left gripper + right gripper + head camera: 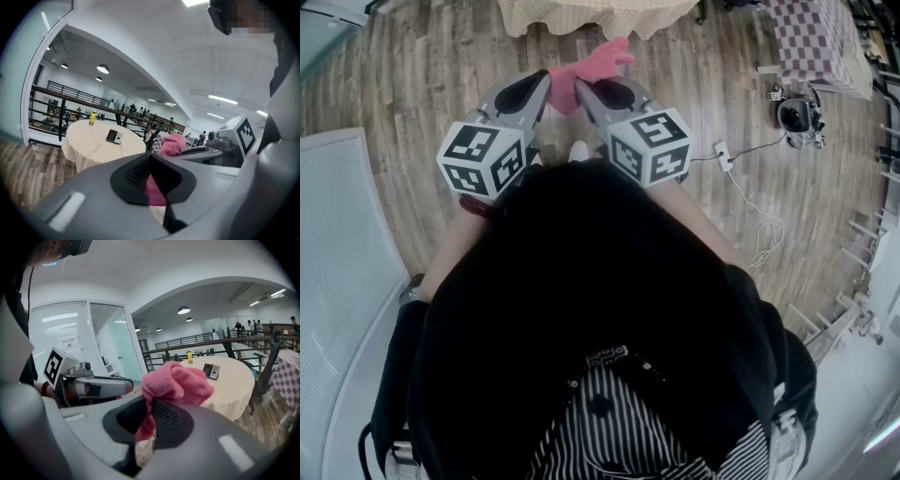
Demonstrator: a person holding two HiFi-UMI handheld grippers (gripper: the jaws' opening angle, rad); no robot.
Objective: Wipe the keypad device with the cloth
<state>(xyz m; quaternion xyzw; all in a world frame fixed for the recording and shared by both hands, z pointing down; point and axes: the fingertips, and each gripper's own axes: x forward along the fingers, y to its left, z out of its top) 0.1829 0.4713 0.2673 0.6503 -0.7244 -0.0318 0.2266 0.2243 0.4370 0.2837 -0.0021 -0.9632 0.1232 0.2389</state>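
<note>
Right gripper [149, 420] has its dark, mesh-textured pads [169, 420] clamped on a fuzzy pink cloth [178, 383]. Most of the fabric bunches in soft folds above the jaws at mid-frame, and a thin strip hangs down through them. Left gripper [151, 180] is narrowly closed too, with a strip of the same pink fabric filling the slit between its pads. Its smooth grey housing hides how far that strip reaches in. In the head view both tips meet at the cloth near the top centre, and the person's dark clothing fills the lower half of the frame. The keypad device [212, 371], a small flat dark slab with pale keys, lies right of centre in the right gripper view. It sits on a round counter [236, 390] draped in cream checked fabric, well apart from the cloth. A yellow bottle [189, 356] stands upright behind it, its label too small to read. The head view cuts the counter off at the top edge.
</note>
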